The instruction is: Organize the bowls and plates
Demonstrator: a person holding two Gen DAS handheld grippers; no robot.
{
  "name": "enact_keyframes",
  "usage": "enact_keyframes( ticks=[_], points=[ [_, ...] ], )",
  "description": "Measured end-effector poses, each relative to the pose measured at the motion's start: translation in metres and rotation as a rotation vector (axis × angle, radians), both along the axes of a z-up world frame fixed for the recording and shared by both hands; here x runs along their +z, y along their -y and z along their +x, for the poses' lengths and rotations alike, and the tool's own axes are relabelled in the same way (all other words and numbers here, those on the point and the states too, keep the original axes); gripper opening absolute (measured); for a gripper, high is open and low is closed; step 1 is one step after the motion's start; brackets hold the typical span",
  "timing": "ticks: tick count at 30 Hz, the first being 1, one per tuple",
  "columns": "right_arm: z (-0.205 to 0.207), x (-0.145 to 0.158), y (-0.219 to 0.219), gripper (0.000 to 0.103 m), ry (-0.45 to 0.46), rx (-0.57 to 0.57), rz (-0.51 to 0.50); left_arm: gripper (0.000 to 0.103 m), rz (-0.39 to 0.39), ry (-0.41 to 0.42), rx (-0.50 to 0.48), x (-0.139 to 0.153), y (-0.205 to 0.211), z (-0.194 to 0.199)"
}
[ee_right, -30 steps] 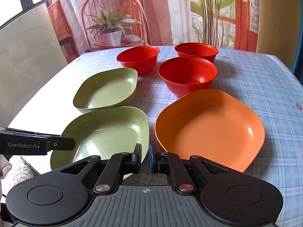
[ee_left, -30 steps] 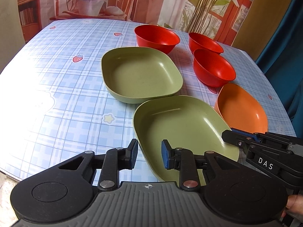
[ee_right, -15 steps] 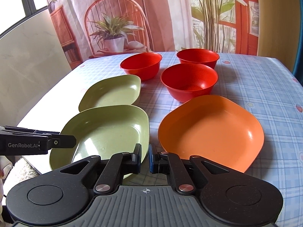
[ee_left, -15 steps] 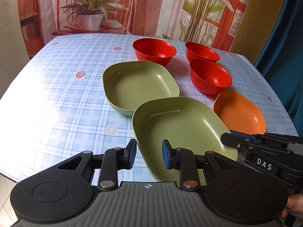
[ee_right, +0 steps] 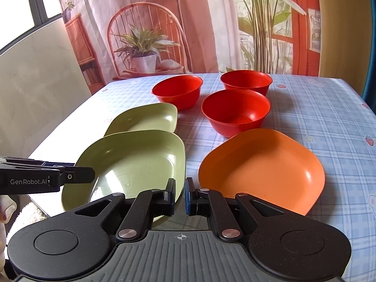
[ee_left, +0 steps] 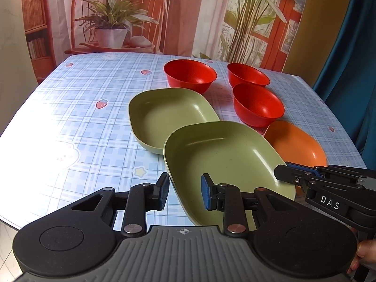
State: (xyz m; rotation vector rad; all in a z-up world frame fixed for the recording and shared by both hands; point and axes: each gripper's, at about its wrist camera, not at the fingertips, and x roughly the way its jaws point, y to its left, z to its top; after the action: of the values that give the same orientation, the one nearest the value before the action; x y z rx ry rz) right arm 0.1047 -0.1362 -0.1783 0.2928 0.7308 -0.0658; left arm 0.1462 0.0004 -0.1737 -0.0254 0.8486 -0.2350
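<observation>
The left gripper (ee_left: pixel 184 191) hovers at the bottom of its frame with jaws parted either side of the near rim of the nearer pale green squarish plastic plate (ee_left: pixel 225 155), pads not visibly pressing, so released, nothing held. That plate's far edge overlaps, or at least touches, the second green plate (ee_left: pixel 164 112) just above it in the frame; which of the two, I cannot tell. There lies the risk: close on that thin, glossy rim at this slant and the plate may pivot out of the pads, or shove the farther plate across the blue checked tablecloth on the bench (ee_left: pixel 77 117). The right gripper (ee_right: pixel 180 196) sits clenched on nothing at lower centre of its view, between the green plate and the orange squarish plate (ee_right: pixel 263 166). It is close beside the left gripper, so a lift could knock one against the other. Three red round plastic bowls (ee_right: pixel 236 111) cluster in the upper middle, the nearest just beside the orange plate; a careless sweep could tip it.
</observation>
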Motion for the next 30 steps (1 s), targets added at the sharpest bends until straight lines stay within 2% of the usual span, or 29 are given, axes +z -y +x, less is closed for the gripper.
enact_keyframes(
  ticks=[16,26,30],
  points=[
    [0.023,0.013,0.005,0.008,0.024,0.012,0.006,0.03,-0.024,0.029,0.005,0.012,-0.006,0.03],
    [0.074,0.017,0.012,0.009,0.04,0.042,-0.016,0.03,-0.035,0.044,0.028,0.019,-0.018,0.077],
    [0.098,0.013,0.013,0.009,0.044,0.057,-0.029,0.03,-0.015,0.05,0.037,0.015,-0.023,0.095]
  ],
)
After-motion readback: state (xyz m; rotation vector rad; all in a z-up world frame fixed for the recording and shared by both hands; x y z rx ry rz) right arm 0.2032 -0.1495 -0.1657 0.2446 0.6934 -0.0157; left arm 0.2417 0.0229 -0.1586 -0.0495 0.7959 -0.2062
